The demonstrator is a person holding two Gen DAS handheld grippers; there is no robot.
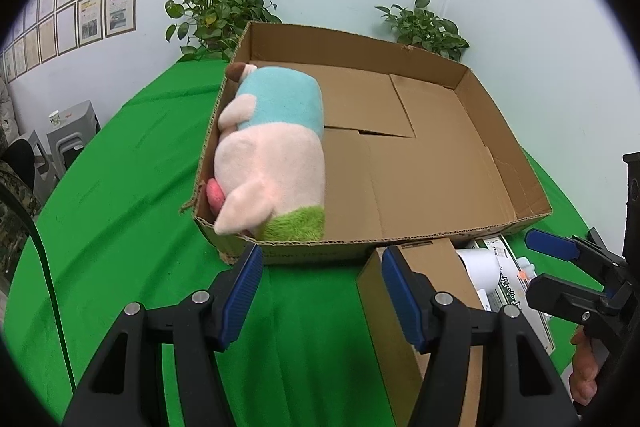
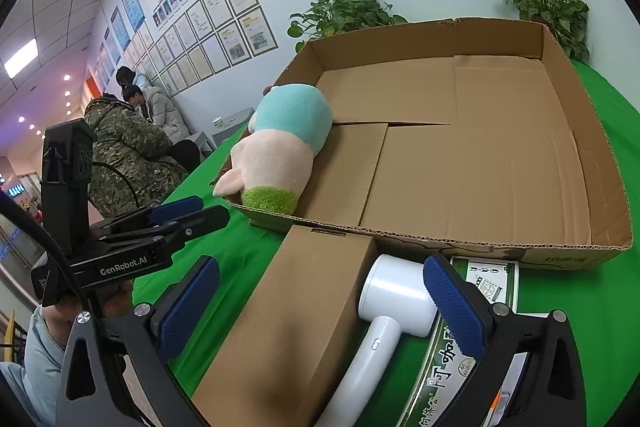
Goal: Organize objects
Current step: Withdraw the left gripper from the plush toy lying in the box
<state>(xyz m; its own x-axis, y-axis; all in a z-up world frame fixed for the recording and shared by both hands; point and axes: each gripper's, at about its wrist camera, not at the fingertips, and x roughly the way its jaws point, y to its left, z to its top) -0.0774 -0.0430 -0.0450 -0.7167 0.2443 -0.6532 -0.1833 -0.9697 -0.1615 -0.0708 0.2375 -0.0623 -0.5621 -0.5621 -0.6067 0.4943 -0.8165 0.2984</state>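
A plush toy (image 1: 276, 151), pink with a blue band and green end, lies along the left wall inside a shallow open cardboard tray (image 1: 500, 131); both also show in the right wrist view, toy (image 2: 280, 151) and tray (image 2: 600, 163). My left gripper (image 1: 322, 291) is open and empty, just in front of the tray's near wall. My right gripper (image 2: 320, 307) is open and empty, above a closed brown box (image 2: 292, 315) and a white handheld device (image 2: 384, 311). The device lies on a green and white printed box (image 2: 444, 375). The right gripper also shows in the left wrist view (image 1: 560, 267).
Everything stands on a green tablecloth (image 1: 120, 227). Two potted plants (image 1: 218, 15) (image 1: 428, 27) stand behind the tray against the wall. People (image 2: 132, 147) sit to the left, beside grey stools with a paper cup (image 1: 54, 119).
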